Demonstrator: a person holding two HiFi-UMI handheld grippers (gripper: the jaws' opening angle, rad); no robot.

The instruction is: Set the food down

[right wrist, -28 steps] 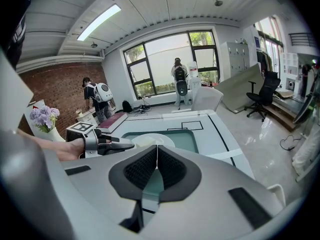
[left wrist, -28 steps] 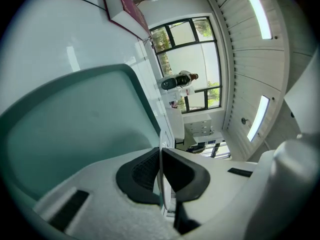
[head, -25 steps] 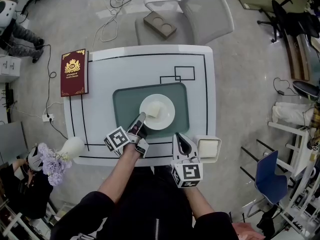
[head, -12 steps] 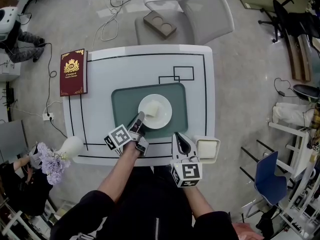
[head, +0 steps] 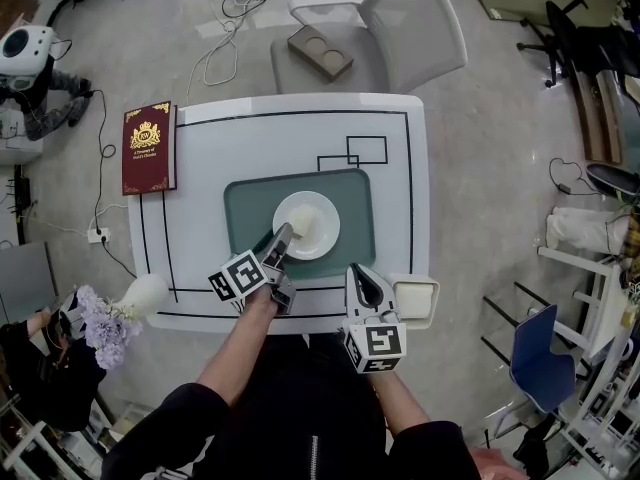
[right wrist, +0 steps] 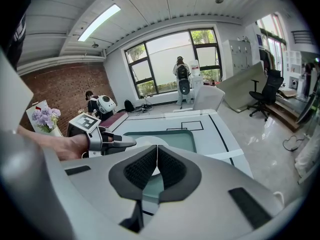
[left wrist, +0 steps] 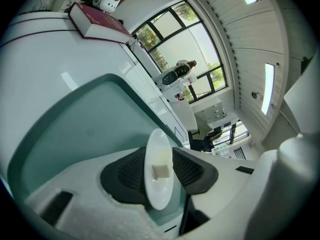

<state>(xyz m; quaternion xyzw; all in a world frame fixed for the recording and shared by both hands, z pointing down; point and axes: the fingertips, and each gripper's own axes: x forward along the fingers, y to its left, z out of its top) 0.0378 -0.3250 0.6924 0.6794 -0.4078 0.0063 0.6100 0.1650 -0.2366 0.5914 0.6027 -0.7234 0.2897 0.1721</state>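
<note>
while the left claw [head: 283, 234] reaches over the near-left edge of the white plate [head: 330, 232], we see its jaws spread a little, having just been opening; the plate's rim stands between the two dark pads with a slim gap on one side, so the claw pinches nothing

the plate lies flat in the middle of the teal placemat [head: 352, 193], which sits at the centre of the table [head: 200, 168], and the pale cube of food [head: 303, 218] rests on the plate, slightly off its middle towards the far side

the right claw [head: 364, 276] is over the near edge of the table, well clear of the plate, its jaws pressed together with nothing between them; just beside it, at the table's near right corner, is a white square dish [head: 415, 298]

a dark red book [head: 148, 148] lies along the far left edge of the table, a white vase [head: 146, 294] with purple flowers [head: 100, 324] is at the near left corner, and a grey chair [head: 405, 28] is drawn up at the far side
</note>
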